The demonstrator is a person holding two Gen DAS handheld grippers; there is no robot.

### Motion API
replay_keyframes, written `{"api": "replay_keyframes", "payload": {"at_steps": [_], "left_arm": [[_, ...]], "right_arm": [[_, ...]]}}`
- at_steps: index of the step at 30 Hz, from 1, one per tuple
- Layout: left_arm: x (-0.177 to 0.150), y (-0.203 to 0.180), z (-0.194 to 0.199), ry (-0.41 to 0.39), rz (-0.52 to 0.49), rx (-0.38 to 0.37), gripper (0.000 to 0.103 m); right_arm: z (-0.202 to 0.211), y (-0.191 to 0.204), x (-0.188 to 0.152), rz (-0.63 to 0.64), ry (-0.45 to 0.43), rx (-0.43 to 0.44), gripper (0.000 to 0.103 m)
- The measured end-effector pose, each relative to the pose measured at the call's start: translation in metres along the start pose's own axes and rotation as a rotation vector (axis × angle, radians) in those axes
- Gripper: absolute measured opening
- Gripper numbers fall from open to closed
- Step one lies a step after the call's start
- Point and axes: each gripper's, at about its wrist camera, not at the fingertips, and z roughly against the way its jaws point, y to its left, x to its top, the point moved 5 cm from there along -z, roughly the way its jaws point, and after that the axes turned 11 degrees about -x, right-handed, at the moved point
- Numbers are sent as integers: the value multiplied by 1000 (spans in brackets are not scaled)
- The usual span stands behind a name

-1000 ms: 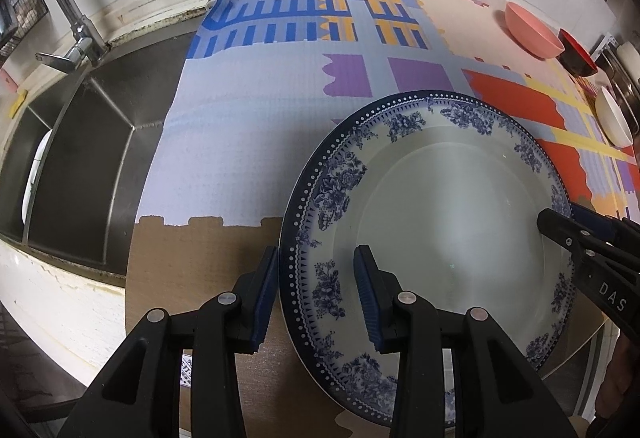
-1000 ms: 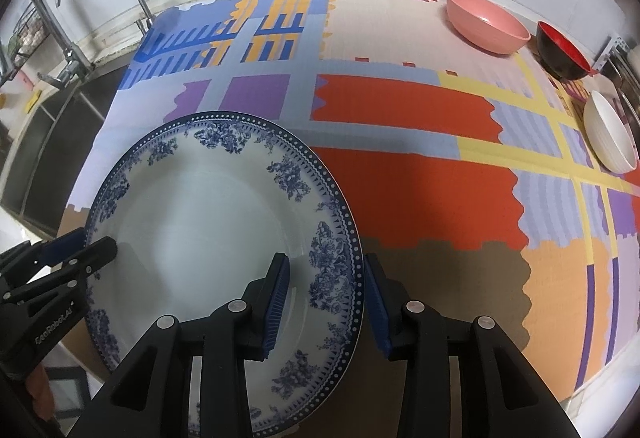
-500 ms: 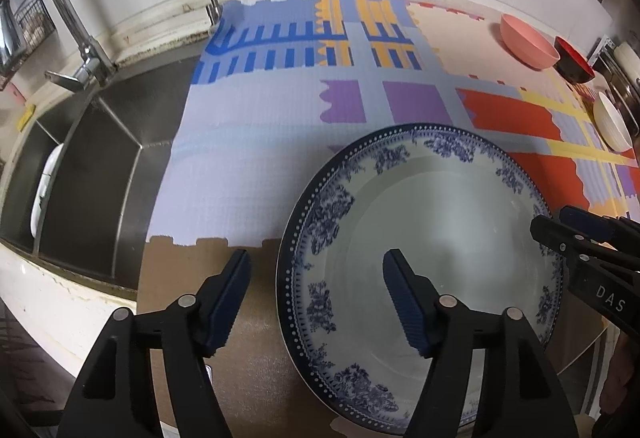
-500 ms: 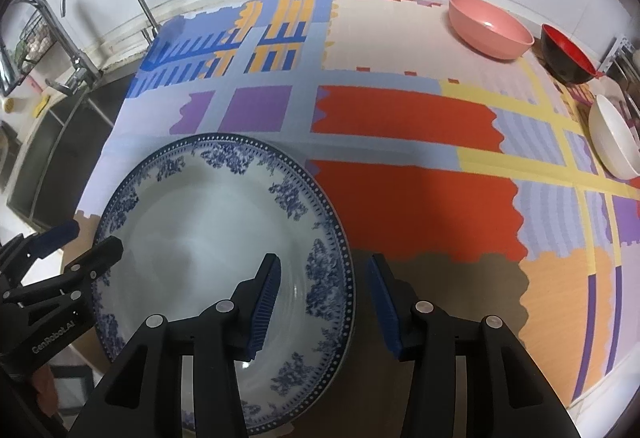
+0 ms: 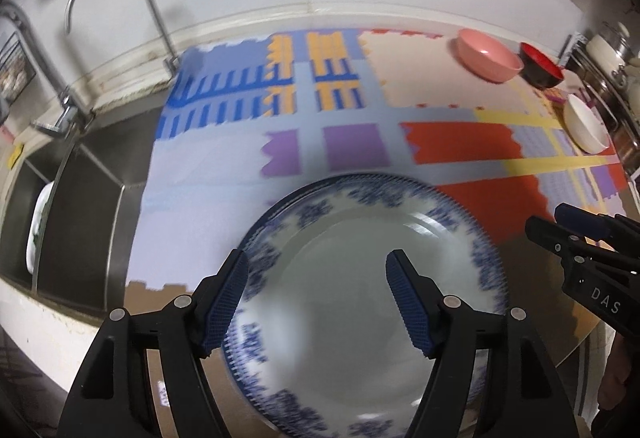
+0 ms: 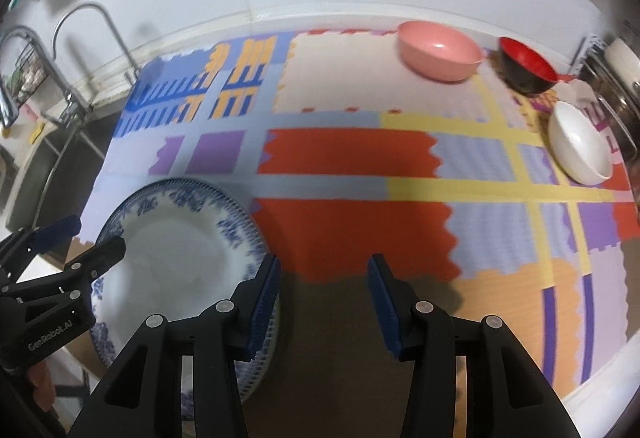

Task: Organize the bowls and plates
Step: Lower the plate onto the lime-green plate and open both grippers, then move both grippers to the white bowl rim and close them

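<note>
My left gripper (image 5: 318, 294) has its fingers spread wide with nothing between them; the plate (image 5: 360, 298) lies flat on the worktop (image 5: 208, 198) under and ahead of them, its blue rim showing past both tips. My right gripper (image 6: 323, 294) is also spread and empty, over the bare brown patch of the mat (image 6: 352, 230), and the plate (image 6: 176, 238) sits just left of its left finger (image 6: 264, 294). Whether that finger touches the rim I cannot tell; the frame is blurred there. From the left wrist view the right gripper (image 5: 560, 222) shows at the right of the plate, clear of it.

Well ahead of my right fingers, toward the far right, stand three bowls in a loose row: the pink bowl (image 6: 440, 48), the red bowl (image 6: 526, 64) beside it, and the white bowl (image 6: 580, 142) nearest to me. All three sit upright on the mat. The sink (image 5: 80, 190) lies off to the left of my left fingers, with the tap (image 5: 120, 14) above it.
</note>
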Motion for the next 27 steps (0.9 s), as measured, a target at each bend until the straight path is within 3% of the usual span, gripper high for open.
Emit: {"api": "replay_keyframes", "payload": {"at_steps": [27], "left_arm": [[89, -192, -18, -103, -247, -121, 70]], "right_arm": [[13, -204, 27, -258, -115, -128, 46]]}}
